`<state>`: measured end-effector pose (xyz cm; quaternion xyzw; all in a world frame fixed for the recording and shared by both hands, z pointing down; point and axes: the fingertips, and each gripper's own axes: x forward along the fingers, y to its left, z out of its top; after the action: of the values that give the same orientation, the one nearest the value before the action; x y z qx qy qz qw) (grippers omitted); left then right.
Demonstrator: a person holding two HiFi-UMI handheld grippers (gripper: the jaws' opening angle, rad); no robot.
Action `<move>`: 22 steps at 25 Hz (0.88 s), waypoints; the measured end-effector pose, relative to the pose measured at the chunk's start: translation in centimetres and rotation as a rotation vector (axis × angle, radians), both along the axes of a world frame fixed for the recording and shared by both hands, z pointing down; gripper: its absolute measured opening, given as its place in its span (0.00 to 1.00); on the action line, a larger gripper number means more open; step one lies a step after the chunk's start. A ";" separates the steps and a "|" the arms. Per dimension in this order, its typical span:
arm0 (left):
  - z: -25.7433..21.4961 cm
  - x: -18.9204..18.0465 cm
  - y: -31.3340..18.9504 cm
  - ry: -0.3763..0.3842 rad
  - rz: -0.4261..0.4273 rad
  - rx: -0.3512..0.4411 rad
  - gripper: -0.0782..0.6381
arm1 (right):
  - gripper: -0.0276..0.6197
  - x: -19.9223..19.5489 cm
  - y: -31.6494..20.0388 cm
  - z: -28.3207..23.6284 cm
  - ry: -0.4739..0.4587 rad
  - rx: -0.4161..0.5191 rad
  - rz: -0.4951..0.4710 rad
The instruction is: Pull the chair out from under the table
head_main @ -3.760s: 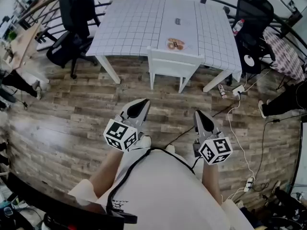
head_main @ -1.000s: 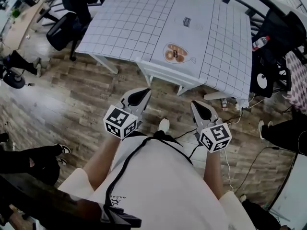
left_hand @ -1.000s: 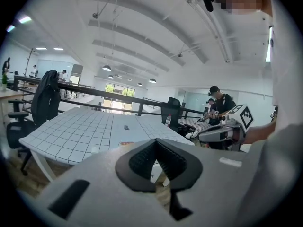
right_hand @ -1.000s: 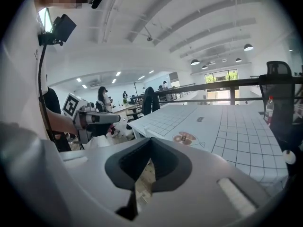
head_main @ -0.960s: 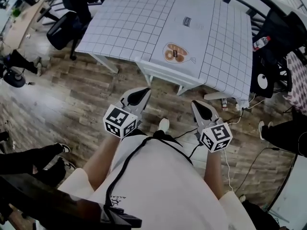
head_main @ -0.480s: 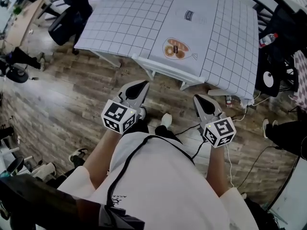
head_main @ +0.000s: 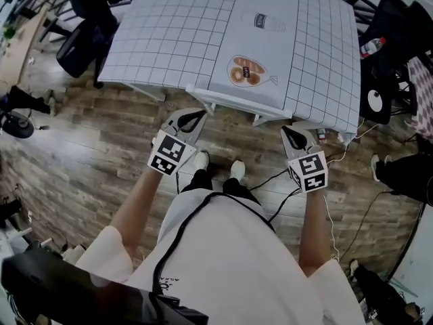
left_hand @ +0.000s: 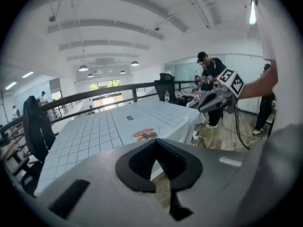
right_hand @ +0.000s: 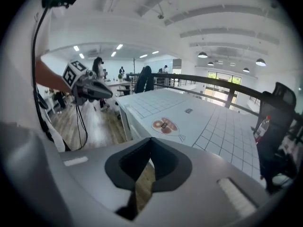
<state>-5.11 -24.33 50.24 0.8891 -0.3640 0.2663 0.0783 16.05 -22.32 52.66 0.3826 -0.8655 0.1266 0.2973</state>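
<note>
Left gripper view: left tongs [left_hand: 154, 149] fully shut, pads together, nothing between them. Right gripper view: right tongs [right_hand: 150, 148] the same, closed and empty. In the head view both tongs point at the table's near edge, left one near the chair's left end, right one just off its right end, neither touching it.

Chair [head_main: 230, 101] is white and tucked under the near edge of the table [head_main: 169, 32]. Only its top back rail and a bit of leg show, and the checked cloth [head_main: 318, 59] hangs right over the rail. Bread picture [head_main: 245, 71] lies on the cloth by that edge, and a small card [head_main: 262, 21] lies further in.

Step, as I judge it: the approach, with no grasp yet.

Risks:
- The tongs have to open first. Shut as they are, they would only bump the rail.
- Closing on the rail could pinch the cloth too, so a pull drags it and the picture.
- An uneven pull would likely twist the chair into a table leg.
- Shoes [head_main: 201, 160] and a floor cable [head_main: 270, 181] sit right behind the chair, so the legs may snag.
</note>
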 end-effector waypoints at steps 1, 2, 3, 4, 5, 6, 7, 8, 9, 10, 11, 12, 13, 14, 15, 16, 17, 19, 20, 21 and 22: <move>0.8 -0.4 -0.5 -0.035 0.025 -0.003 0.12 | 0.05 0.2 -0.5 0.8 0.043 0.000 -0.006; 1.7 -0.7 -1.2 -0.068 0.049 -0.005 0.12 | 0.05 0.4 -1.1 1.4 0.074 0.000 -0.010; 2.5 -1.0 -1.8 -0.102 0.072 -0.002 0.12 | 0.05 0.5 -1.7 1.9 0.098 0.002 -0.014; 3.3 -1.4 -2.5 -0.138 0.093 0.004 0.14 | 0.05 0.5 -2.3 2.3 0.123 0.007 -0.021; 4.0 -1.6 -3.2 -0.174 0.116 0.012 0.15 | 0.06 0.5 -2.9 2.7 0.155 0.016 -0.033; 4.5 -1.8 -3.9 -0.209 0.139 0.022 0.15 | 0.10 0.5 -3.4 3.1 0.194 0.026 -0.052; 4.9 -1.9 -4.6 -0.243 0.164 0.033 0.17 | 0.14 0.4 -3.8 3.5 0.238 0.035 -0.076; 5.3 -1.8 -5.2 -0.276 0.191 0.047 0.20 | 0.18 0.4 -4.2 3.8 0.279 0.042 -0.101; 5.5 -1.7 -5.8 -0.307 0.218 0.062 0.22 | 0.22 0.3 -4.6 4.0 0.312 0.046 -0.124; 5.8 -1.5 -6.3 -0.339 0.247 0.076 0.24 | 0.24 0.2 -5.0 4.2 0.337 0.047 -0.143; 6.0 -1.3 -6.7 -0.372 0.277 0.087 0.27 | 0.25 0.1 -5.4 4.4 0.354 0.045 -0.159; 6.4 -1.1 -7.1 -0.406 0.309 0.094 0.29 | 0.27 -0.1 -5.8 4.6 0.369 0.043 -0.176; 6.8 -0.9 -7.3 -0.440 0.342 0.095 0.33 | 0.30 -0.2 -6.1 4.9 0.385 0.038 -0.194; 7.3 -0.8 -7.5 -0.473 0.375 0.092 0.37 | 0.32 -0.3 -6.4 5.2 0.404 0.032 -0.216; 7.8 -0.6 -7.6 -0.506 0.407 0.085 0.40 | 0.35 -0.5 -6.5 5.5 0.423 0.023 -0.241; 8.5 -0.5 -7.8 -0.538 0.438 0.074 0.43 | 0.40 -0.6 -6.7 5.9 0.442 0.012 -0.270; 9.2 -0.4 -7.9 -0.570 0.467 0.058 0.47 | 0.43 -0.8 -6.8 6.4 0.454 -0.001 -0.301; 10.6 -0.2 -7.9 -0.626 0.523 0.024 0.53 | 0.49 -1.1 -6.9 7.2 0.464 -0.029 -0.363; 11.1 -0.1 -7.9 -0.650 0.550 0.009 0.55 | 0.49 -1.3 -6.9 7.6 0.472 -0.046 -0.391; 11.7 0.1 -7.9 -0.674 0.576 -0.004 0.56 | 0.49 -1.4 -6.8 8.1 0.486 -0.063 -0.419; 12.2 0.2 -7.9 -0.699 0.603 -0.015 0.57 | 0.49 -1.5 -6.8 8.6 0.505 -0.081 -0.447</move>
<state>-4.94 -32.25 62.40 0.8116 -0.0918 0.5636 -0.1237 14.54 -29.13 61.29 0.1906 -0.8214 -0.0060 0.5375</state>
